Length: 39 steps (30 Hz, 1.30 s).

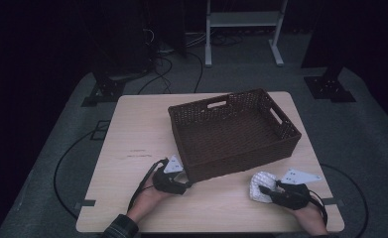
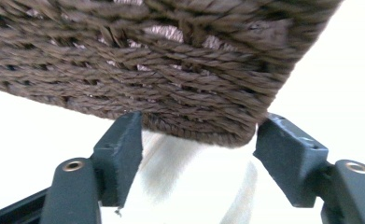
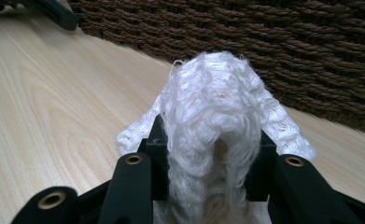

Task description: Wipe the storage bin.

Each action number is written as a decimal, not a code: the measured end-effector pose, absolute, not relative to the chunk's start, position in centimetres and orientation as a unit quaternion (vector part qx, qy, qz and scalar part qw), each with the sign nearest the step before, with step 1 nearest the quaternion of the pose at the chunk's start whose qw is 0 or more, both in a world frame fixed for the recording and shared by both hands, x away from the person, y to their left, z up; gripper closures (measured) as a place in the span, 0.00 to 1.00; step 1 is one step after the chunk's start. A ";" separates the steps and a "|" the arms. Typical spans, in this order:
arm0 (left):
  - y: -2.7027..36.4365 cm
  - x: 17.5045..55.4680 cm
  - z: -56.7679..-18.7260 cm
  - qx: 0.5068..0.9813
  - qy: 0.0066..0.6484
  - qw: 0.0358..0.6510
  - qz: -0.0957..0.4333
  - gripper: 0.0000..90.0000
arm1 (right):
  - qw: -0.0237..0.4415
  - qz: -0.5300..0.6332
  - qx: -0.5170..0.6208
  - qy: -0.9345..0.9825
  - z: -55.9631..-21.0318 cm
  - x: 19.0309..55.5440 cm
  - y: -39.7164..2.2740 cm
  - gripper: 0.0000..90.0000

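Right gripper (image 1: 270, 190) is clamped on a white fluffy cloth (image 3: 213, 121) at the near right of the table (image 1: 132, 134), just near of the brown woven basket (image 1: 233, 130). Left gripper (image 1: 181, 179) straddles the basket's near-left corner, jaws ajar, no pinch yet. Steady that corner firmly, then lift the cloth over the rim. Basket looks empty.

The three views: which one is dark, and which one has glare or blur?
High view: dim, the floor nearly black. Left gripper view: the table is washed out to white, the basket close and slightly soft. Right gripper view: evenly lit, the white cloth sharp.
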<state>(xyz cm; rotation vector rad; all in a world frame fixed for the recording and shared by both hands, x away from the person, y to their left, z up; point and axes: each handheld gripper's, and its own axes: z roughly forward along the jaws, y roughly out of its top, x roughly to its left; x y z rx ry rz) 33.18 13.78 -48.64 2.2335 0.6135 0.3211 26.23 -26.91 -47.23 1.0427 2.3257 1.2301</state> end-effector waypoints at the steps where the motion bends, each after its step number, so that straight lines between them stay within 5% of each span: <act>1: 14.2 32.9 -48.4 0.874 0.242 0.403 0.125 0.41 | 0.157 0.431 0.364 0.811 -47.2 26.2 -26.9 0.69; 14: 17.9 32.3 -44.6 0.853 0.243 0.456 0.070 0.99 | 0.157 0.433 0.368 0.808 -47.2 26.2 -27.2 0.69; 39: 16.0 34.8 -40.9 0.826 0.213 0.517 0.072 1.00 | 0.158 0.434 0.369 0.807 -47.1 26.1 -27.2 0.69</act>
